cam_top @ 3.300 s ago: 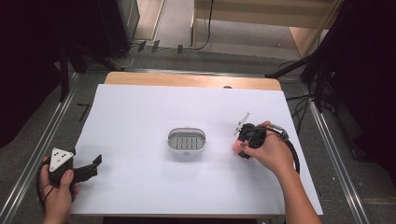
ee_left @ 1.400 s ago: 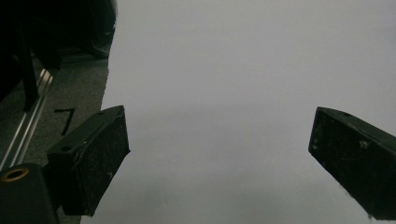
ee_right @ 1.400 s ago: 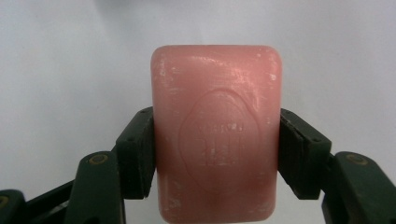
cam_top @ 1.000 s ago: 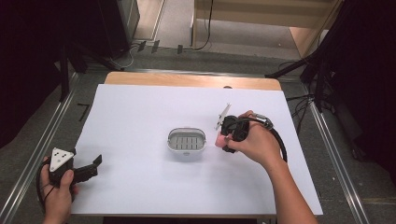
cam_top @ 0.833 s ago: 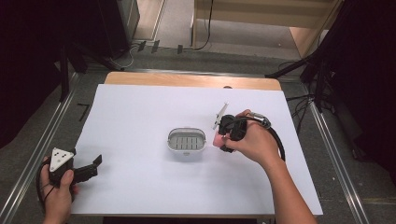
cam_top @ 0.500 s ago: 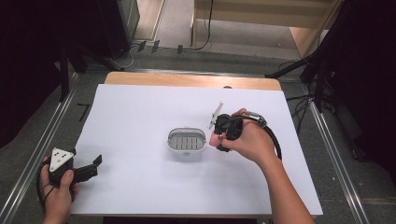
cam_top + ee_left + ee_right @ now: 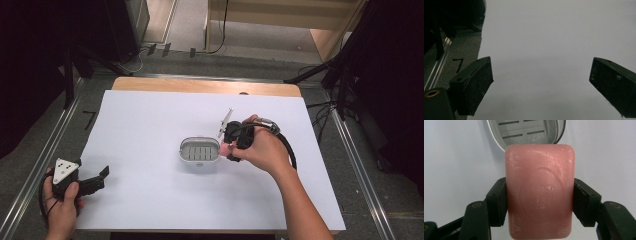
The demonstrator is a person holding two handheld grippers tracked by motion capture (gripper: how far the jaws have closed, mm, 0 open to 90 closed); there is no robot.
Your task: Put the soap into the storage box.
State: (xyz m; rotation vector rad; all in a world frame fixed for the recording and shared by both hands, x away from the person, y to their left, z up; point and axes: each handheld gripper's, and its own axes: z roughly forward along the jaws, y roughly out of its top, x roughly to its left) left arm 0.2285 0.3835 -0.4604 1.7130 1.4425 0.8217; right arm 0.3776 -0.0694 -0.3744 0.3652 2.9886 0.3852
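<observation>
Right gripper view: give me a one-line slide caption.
Right gripper clamps a pink soap bar by its sides, just short of the grey slotted soap dish.

White-covered wooden table (image 7: 200,86) on grey floor (image 7: 190,60); black curtains (image 7: 35,60) flank it; cables (image 7: 150,50) behind.

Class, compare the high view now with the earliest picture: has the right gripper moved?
Yes. The right gripper, shut on the pink soap, has moved left toward the soap dish, which lies where it was, and is now at its right edge.
</observation>
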